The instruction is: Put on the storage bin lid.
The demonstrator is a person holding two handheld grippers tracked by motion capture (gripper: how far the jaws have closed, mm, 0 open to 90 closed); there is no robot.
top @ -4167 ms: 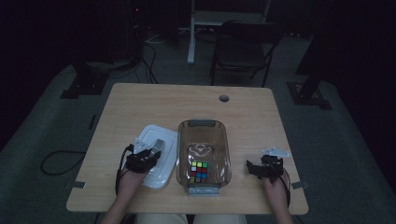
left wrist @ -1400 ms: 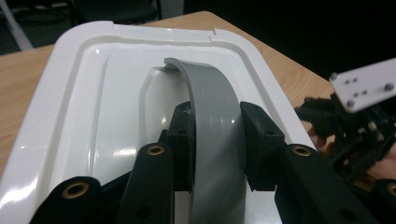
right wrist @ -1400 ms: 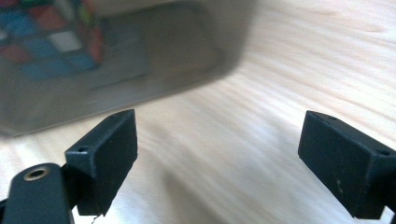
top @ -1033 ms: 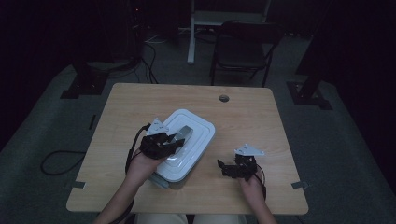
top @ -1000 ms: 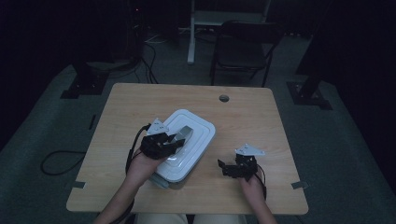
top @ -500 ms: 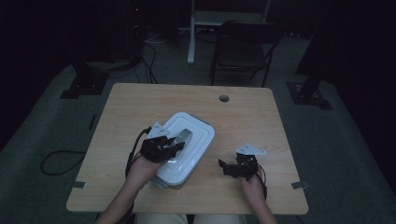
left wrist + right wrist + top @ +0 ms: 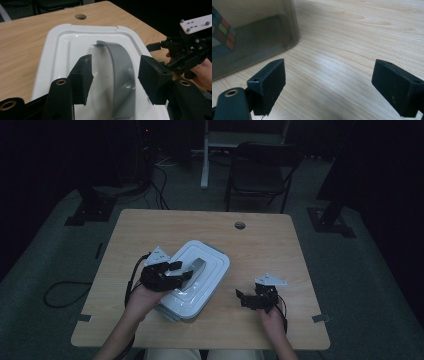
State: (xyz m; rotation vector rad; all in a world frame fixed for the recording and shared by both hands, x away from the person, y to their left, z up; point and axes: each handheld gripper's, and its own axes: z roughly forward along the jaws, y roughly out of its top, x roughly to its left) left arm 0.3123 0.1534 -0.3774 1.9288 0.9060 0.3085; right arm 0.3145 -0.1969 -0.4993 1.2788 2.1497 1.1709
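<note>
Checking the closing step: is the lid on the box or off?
On. The white lid covers the box, with the open left gripper straddling its grey handle.

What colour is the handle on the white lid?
Grey handle, clearest in the left gripper view.

High view looks down on the whole table; left gripper view sits close over the lid; right gripper view hugs the tabletop beside the box, shared with high view

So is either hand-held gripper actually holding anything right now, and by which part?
Nothing is held. The left hand-held gripper has just been opening; its pads stand apart from the grey handle on the white lid. The right hand-held gripper is open over the table.
</note>
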